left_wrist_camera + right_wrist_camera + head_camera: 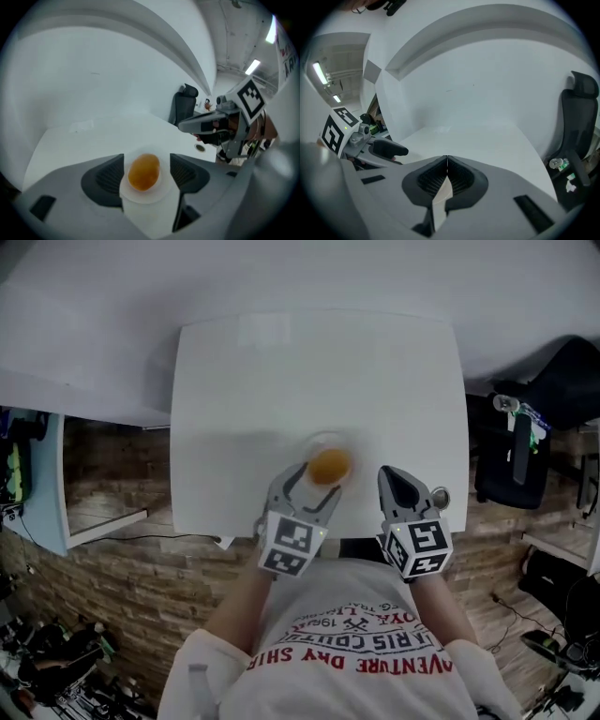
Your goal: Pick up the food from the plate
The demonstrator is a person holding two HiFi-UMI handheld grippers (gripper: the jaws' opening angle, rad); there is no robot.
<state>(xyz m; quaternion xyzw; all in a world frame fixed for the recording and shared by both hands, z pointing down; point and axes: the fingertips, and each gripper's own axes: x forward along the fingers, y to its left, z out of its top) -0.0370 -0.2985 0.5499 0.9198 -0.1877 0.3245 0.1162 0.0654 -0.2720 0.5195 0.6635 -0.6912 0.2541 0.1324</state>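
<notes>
White square tabletop: all four edges show in the head view, the near edge close to the person's body. A broad stretch of white surface runs beyond and to the left of the plate. Past the right edge stands a black office chair, apart from the tabletop.

Left hand-held gripper reaches over the near edge. Its jaws stand open, one on each side of the food. The left gripper view shows a thin gap between each pad and the food, so nothing is gripped.

Right hand-held gripper sits at the near edge, just right of the plate and apart from it. Its jaws are closed together with nothing between them.

Small round white plate rests on the tabletop near the near edge, right of centre, well in from the right edge.

Rounded orange-yellow piece of food lies on the plate.
</notes>
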